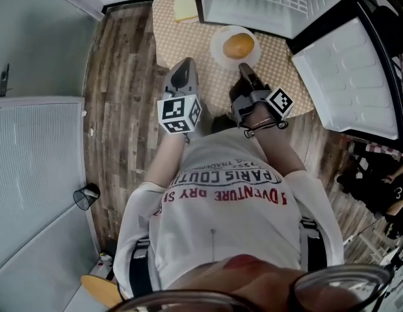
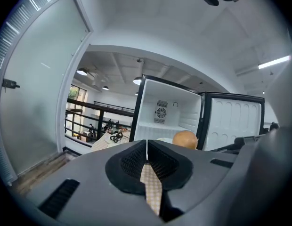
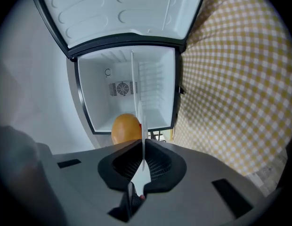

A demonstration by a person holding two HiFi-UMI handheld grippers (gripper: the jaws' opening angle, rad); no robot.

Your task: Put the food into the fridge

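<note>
On the round table with the yellow checked cloth (image 1: 188,44) sits a white plate (image 1: 221,51) with a round orange-brown bun (image 1: 239,45) on it, just in front of the open fridge (image 1: 253,2). Behind the plate the fridge's white inside is bare, with a small fan grille on its back wall, and its door (image 1: 348,77) is swung wide to the right. At the plate's near edge the right gripper (image 1: 244,67) reaches in from the person's side; in the right gripper view its jaws are closed on the thin white rim of the plate, which runs edge-on away from them, with the bun just beside it and the fridge opening beyond. Whether the plate rests on the cloth or is raised just off it is hard to tell from these angles. Left of the plate and well clear of it, the left gripper (image 1: 184,67) hovers over the cloth. Its jaws are together with nothing between them, only a strip of checked cloth showing through the gap below. Farther back on the table, near the fridge's left corner, lies a flat pale yellow piece (image 1: 185,8)
</note>
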